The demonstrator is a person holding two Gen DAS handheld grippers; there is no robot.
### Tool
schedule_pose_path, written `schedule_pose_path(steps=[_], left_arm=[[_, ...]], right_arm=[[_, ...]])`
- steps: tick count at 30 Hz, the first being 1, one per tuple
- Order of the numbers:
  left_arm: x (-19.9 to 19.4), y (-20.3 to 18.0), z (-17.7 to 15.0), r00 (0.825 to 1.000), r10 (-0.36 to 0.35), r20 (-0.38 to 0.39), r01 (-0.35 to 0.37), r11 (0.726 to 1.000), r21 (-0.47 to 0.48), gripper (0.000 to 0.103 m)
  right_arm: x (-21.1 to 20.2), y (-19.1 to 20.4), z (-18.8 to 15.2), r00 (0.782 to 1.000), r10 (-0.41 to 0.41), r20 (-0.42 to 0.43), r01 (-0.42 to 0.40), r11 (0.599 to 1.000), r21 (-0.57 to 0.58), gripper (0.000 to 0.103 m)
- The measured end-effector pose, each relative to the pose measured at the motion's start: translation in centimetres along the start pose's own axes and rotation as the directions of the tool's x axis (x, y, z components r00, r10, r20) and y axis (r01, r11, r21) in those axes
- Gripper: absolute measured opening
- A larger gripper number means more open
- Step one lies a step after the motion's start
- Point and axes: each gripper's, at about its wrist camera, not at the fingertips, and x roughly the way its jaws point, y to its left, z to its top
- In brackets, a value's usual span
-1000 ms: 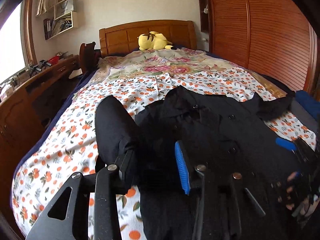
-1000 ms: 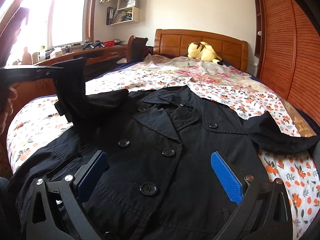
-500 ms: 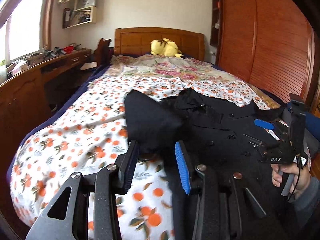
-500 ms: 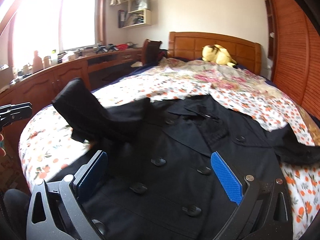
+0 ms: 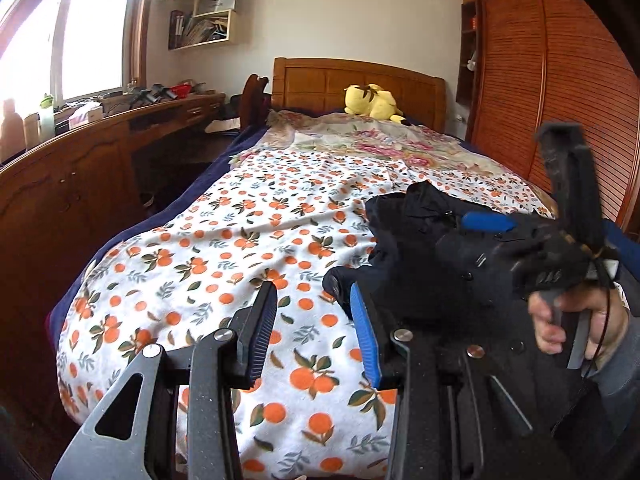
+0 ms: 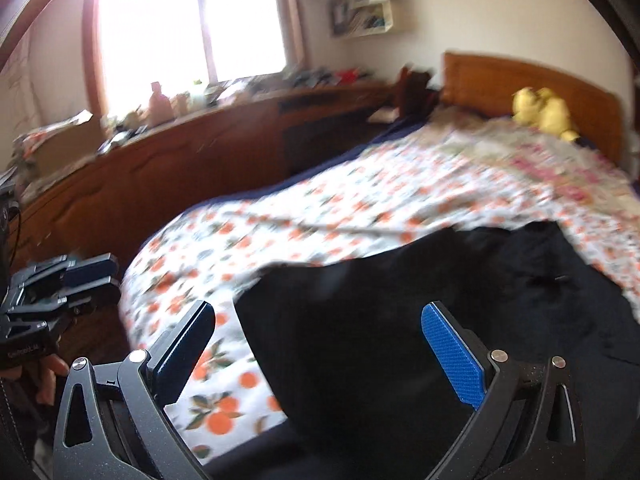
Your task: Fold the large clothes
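1. Daylight enters through the window [image 6: 192,20]; its panes are blown out white in both views.
2. Right wrist view is motion-smeared: bedspread [image 6: 360,208] print beside the window streaks.
3. Left wrist view is sharp, except the right gripper [image 5: 486,222] opposite the window.
4. Fisheye bends edges; corners are dark.

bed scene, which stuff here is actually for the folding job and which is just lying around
For the job:
- black coat, lying on the bed
- left gripper, open, nothing between its fingers
- right gripper, open, over the coat

Just lying about:
- orange-print sheet
- yellow plush toy by the headboard
- wall shelf
- cluttered wooden desk
- wardrobe
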Motion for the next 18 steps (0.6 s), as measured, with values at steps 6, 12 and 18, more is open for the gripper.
schedule_pose_path(steps=[6,12,18], left_arm=[[-0.4,0.7,-0.7,1.000,0.007,0.002,-0.007,1.000,-0.006,0.039],[0.0,0.5,-1.0,1.000,0.005,-0.004,-0.005,1.000,-0.003,0.039],[0.1,-0.8,-0.9,1.000,0.008,0.010,-0.008,1.000,0.008,0.039]], right_arm=[[4.3,-0.1,-3.2,0.987,-0.003,-0.162,-0.008,0.998,-0.066,0.100],[6.4,-0.4,-4.6,0.973,-0.029,-0.228,0.004,0.994,-0.110,0.078],[4.8,-2.7,-3.4,0.990,-0.062,-0.123,0.054,0.996,-0.072,0.011]])
